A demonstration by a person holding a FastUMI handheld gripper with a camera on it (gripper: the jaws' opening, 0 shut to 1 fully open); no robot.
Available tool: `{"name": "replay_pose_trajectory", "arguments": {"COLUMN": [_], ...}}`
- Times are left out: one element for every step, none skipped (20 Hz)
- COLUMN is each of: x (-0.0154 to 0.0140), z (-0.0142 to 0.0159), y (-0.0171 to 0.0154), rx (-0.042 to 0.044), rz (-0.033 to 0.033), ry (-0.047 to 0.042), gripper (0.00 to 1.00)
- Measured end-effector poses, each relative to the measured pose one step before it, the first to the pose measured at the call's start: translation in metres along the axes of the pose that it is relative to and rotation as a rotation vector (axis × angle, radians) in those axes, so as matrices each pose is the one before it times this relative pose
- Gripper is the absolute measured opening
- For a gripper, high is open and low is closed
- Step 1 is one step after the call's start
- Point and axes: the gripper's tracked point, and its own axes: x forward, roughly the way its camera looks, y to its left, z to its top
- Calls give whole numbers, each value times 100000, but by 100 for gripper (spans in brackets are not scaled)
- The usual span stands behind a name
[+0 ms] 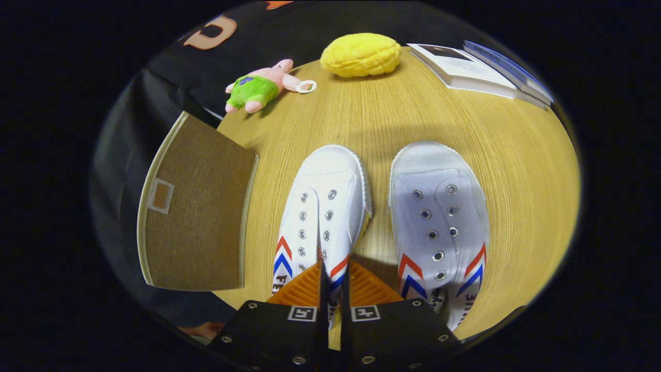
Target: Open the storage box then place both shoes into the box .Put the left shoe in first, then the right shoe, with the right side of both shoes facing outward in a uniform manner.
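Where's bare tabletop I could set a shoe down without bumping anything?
Widest bare wood lies beyond the toes of the left shoe and right shoe, short of the plush toy, yellow cushion and books. The gap between the shoes is tight, as is the strip beside the storage box. The gripper is clamped on the left shoe's side wall.

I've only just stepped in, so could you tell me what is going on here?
A person's handheld gripper has its jaws nearly closed on the side wall of the left-hand white shoe. The second shoe stands beside it on the wooden table. The brown storage box, left of the shoes, is closed.
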Motion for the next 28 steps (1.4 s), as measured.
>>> {"name": "replay_pose_trajectory", "arguments": {"x": [-380, -289, -641, -859, -767, -737, -925, -874, -827, -631, -637, -429, -130, 59, 275, 588, 693, 884, 1005, 1089, 1193, 1288, 1197, 1137, 876, 547, 491, 565], "z": [235, 229, 417, 688, 896, 836, 1017, 1172, 1166, 1178, 1090, 743, 821, 521, 413, 167, 64, -248, -270, -254, -240, -408, -365, -381, -365, -664, -596, -517], "y": [224, 286, 691, 1887, 1363, 1209, 1382, 1318, 1317, 1440, 1464, 1427, 1589, 1535, 1384, 1420, 1266, 1338, 1078, 1088, 1081, 850, 788, 586, 413, 340, 247, 542], "rx": [283, -590, 893, 1282, 1923, 1504, 661, 378, -230, -430, -515, -956, -1289, -1604, -2104, -2455, -2191, -1783, -1415, -1398, -2053, -1940, -2119, -2547, -2100, -2177, -2042, -2504], "rz": [662, 1157, 1809, 3135, 3363, 2829, 2333, 1548, 1812, 1756, 2010, 2022, 1890, 1553, 1805, 1653, 1211, 964, 794, 686, 933, 740, 552, 219, -531, -839, -696, -192], "ry": [-987, -1012, -1139, -2019, -2317, -1970, -2631, -2589, -2977, -2669, -2377, -1422, -1003, -431, -175, -37, 567, 1107, 1286, 977, 1284, 1745, 1577, 1293, 1385, 1296, 1230, 874], "gripper": [5, 4, 4, 4, 4, 4, 4, 4, 4, 4, 4, 4, 4, 4, 4, 4, 4, 4, 4, 4, 4, 4, 4, 4, 4, 4, 4, 4]}}
